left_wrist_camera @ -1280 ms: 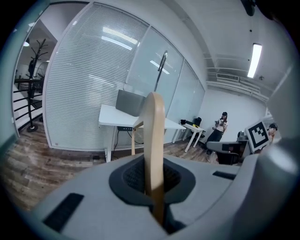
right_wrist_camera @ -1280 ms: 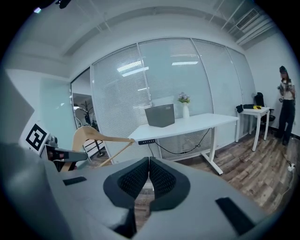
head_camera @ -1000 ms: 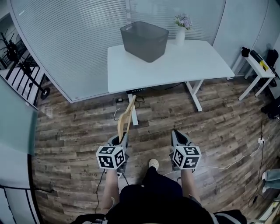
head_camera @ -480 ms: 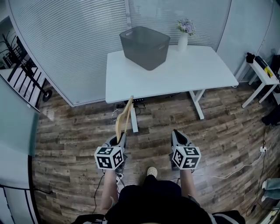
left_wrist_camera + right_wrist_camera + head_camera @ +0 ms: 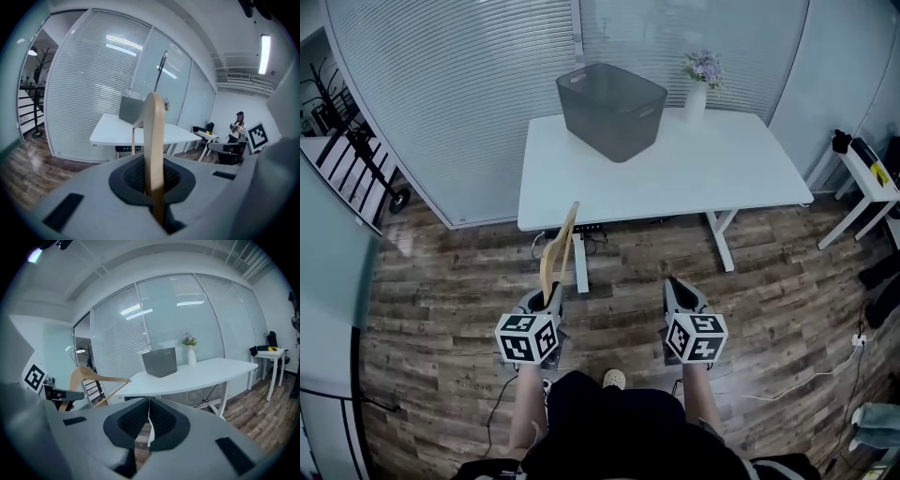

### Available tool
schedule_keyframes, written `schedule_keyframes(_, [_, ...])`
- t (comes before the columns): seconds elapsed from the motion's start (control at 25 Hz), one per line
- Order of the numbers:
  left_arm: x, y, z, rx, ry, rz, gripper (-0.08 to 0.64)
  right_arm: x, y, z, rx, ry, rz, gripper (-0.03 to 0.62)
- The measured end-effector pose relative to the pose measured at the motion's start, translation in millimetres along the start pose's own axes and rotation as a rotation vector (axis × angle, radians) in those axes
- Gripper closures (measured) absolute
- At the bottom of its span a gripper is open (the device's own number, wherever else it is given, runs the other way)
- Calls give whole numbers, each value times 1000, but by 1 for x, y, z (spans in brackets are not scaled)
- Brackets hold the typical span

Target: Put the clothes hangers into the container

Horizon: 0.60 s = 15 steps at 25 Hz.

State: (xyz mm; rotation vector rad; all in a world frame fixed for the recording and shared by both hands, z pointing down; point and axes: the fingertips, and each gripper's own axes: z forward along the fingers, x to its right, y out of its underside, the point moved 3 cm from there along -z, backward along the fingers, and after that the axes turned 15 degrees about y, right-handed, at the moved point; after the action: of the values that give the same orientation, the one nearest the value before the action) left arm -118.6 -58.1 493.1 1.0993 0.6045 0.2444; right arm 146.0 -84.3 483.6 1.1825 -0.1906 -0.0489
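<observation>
My left gripper (image 5: pixel 546 302) is shut on a wooden clothes hanger (image 5: pixel 557 253) that sticks up and forward from its jaws; the hanger (image 5: pixel 153 140) fills the middle of the left gripper view, its metal hook above. The same hanger (image 5: pixel 89 378) shows at the left of the right gripper view. My right gripper (image 5: pixel 679 292) is shut with nothing between its jaws, level with the left one over the wood floor. The grey container (image 5: pixel 611 110) stands on the far left part of the white table (image 5: pixel 722 169), ahead of both grippers; the container (image 5: pixel 160 362) is also in the right gripper view.
A white vase with flowers (image 5: pixel 697 84) stands on the table beside the container. Glass walls with blinds (image 5: pixel 450 94) run behind the table. A small white side table (image 5: pixel 874 173) is at the right, cables lie on the floor, and a person (image 5: pixel 236 127) stands far off.
Both grippers and I have moved forward over the floor toward the table, which now lies closer. The hanger stays held in the left gripper.
</observation>
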Motion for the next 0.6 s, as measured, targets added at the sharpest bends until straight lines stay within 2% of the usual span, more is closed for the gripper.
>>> schedule_keyframes(0.32, [-7,0,4,-10,-17,-4,551,3,9,10,-31,-9,10,565])
schedule_keyframes(0.6, [-18,-10,8,4,-13,-3,551,-11,8,24,-38,-28,1,565])
